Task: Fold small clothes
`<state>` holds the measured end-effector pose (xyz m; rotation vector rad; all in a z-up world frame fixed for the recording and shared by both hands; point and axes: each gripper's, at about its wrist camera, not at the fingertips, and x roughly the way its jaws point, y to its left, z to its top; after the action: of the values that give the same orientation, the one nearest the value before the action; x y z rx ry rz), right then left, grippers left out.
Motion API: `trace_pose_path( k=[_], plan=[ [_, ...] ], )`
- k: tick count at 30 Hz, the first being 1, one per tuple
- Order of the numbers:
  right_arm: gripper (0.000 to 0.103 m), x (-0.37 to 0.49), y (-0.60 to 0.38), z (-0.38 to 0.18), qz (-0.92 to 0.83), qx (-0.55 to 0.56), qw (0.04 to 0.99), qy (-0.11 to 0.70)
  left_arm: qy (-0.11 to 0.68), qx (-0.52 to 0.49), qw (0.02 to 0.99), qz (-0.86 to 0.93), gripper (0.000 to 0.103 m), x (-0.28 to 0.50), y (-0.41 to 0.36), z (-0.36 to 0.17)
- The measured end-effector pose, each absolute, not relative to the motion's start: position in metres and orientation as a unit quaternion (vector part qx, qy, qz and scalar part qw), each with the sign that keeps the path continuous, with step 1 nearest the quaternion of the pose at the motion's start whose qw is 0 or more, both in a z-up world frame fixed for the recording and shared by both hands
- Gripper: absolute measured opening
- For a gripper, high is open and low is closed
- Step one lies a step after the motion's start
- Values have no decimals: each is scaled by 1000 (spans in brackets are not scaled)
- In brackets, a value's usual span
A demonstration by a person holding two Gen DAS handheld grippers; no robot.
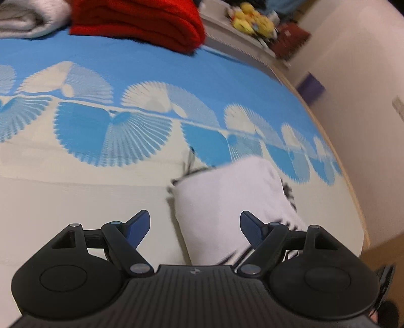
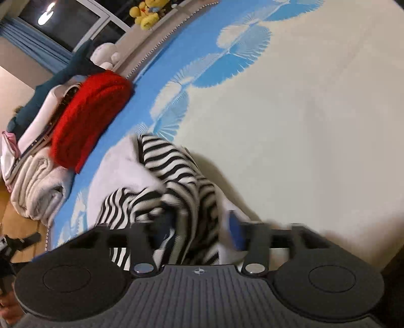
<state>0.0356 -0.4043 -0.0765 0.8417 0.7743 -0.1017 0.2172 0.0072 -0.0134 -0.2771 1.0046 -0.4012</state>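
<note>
A small white garment with black-and-white zebra stripes (image 2: 174, 181) lies crumpled on the bed; in the left wrist view (image 1: 234, 201) its white side shows. My left gripper (image 1: 194, 227) is open and empty, just above the garment's near left edge. My right gripper (image 2: 197, 229) is open, its blue fingers (image 2: 236, 234) on either side of a striped fold of the garment. The image is blurred there, so contact is unclear.
The bed has a blue and cream fan-patterned cover (image 1: 126, 126). A folded red garment (image 1: 141, 22) and folded white clothes (image 2: 38, 191) are stacked at the far side. Yellow plush toys (image 1: 252, 19) sit on the headboard ledge. The bed edge (image 1: 353, 191) runs along the right.
</note>
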Motion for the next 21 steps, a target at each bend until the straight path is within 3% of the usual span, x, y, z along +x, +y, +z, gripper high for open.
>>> trace_pose_path(
  k=[6,18,19,21],
  plan=[
    [66,50,-406,-78,4,403,834,377,484,-70,845,-217,82,211,-31,-21],
    [71,71,-376,-47,39,249,893,372,492,-45,840,-223,82,208,-42,-25],
    [69,72,-369,-44,40,218,900,375,491,-42,841,-224,82,207,-42,-25],
    [44,72,-354,-41,40,146,914,377,490,-37,842,-225,82,206,-42,-24]
  ],
)
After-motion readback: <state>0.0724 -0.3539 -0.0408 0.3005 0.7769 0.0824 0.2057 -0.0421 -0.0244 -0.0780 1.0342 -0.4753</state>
